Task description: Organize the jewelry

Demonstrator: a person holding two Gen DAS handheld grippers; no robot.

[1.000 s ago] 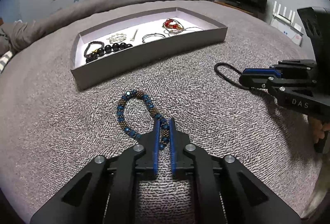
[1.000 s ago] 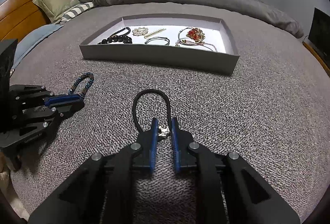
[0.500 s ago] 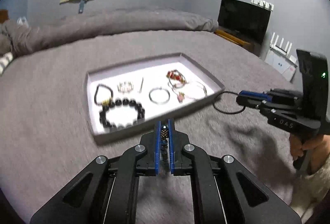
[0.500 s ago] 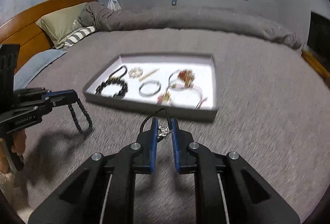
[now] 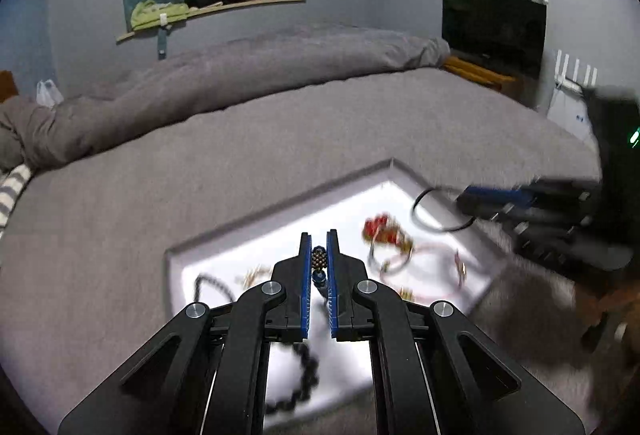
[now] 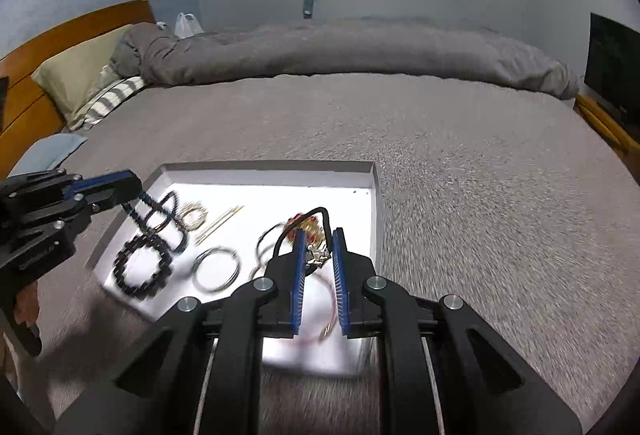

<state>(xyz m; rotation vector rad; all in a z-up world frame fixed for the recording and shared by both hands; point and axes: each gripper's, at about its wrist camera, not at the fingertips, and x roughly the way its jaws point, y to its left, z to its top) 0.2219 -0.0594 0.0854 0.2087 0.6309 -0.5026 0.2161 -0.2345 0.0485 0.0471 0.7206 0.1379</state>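
1. Jewelry in hand, left side: the left gripper [image 5: 319, 267] is closed almost fully on a blue and bronze beaded bracelet [image 6: 150, 213]. The beads show pinched between the blue pads in the left wrist view. In the right wrist view the loop hangs below the fingertips over the left end of the shallow white rectangular cardboard tray [image 6: 372, 203].
2. Below that loop lie a black round-bead bracelet [image 6: 140, 269] and a small pale gold ring-shaped piece [image 6: 192, 215]. Judgement: lower the beaded bracelet onto bare tray floor beside these, not on top, so that the strands do not tangle.
3. Tray middle: a thin silver bangle [image 6: 216, 269] and a slim gold bar pin [image 6: 220, 221] lie apart from each other. Judgement: keep both drops clear of them.
4. Right side: the right gripper [image 6: 318, 255] is narrowly parted, pinching the small metal clasp of a black cord loop bracelet [image 6: 304, 221]. The cord arches above the tray's right half.
5. A red and gold beaded cluster [image 5: 382, 231] sits under that cord. Judgement: shift toward open floor before release, part the pads slowly, and withdraw upward.
6. Both views are blurred; exact contact with the tray cannot be told.
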